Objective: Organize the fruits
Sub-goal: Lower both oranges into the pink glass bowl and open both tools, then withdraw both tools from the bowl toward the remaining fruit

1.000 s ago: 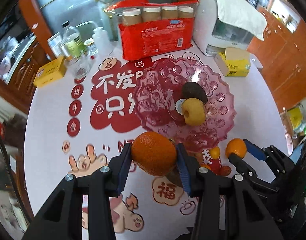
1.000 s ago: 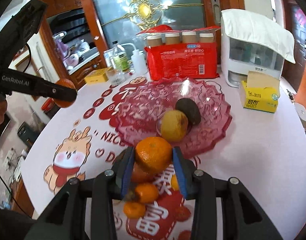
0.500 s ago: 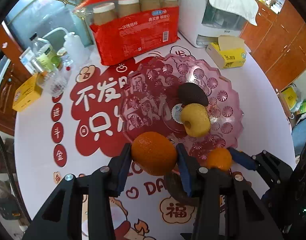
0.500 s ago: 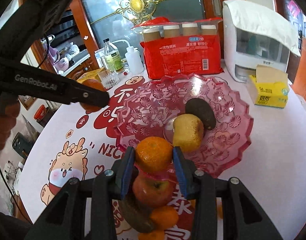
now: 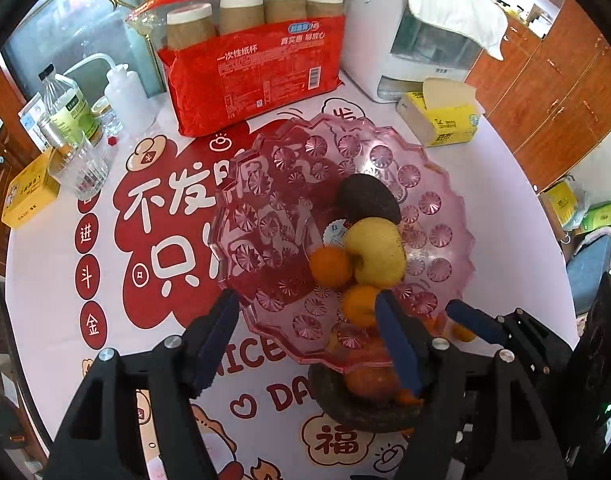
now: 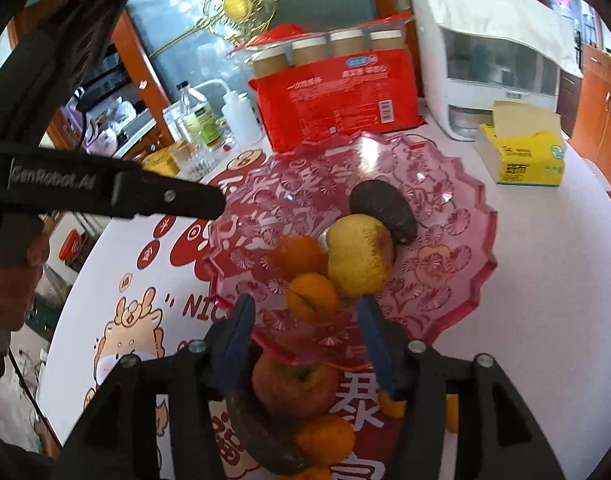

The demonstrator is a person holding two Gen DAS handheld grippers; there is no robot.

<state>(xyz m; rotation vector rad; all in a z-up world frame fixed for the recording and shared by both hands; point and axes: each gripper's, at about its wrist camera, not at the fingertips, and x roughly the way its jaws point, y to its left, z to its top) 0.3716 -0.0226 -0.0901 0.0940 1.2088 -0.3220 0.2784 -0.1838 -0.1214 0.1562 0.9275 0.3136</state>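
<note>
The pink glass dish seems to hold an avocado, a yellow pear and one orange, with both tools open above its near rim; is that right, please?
Not quite: the pink glass dish holds two oranges, not one. The right wrist view shows one orange just ahead of the open right tool and another orange behind it, both beside the yellow pear. The avocado and the open left tool are as you say.

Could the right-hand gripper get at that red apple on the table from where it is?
Probably yes. The right gripper is open and empty, and the red apple lies just below it, though the pink plate rim overhangs its far side.
</note>
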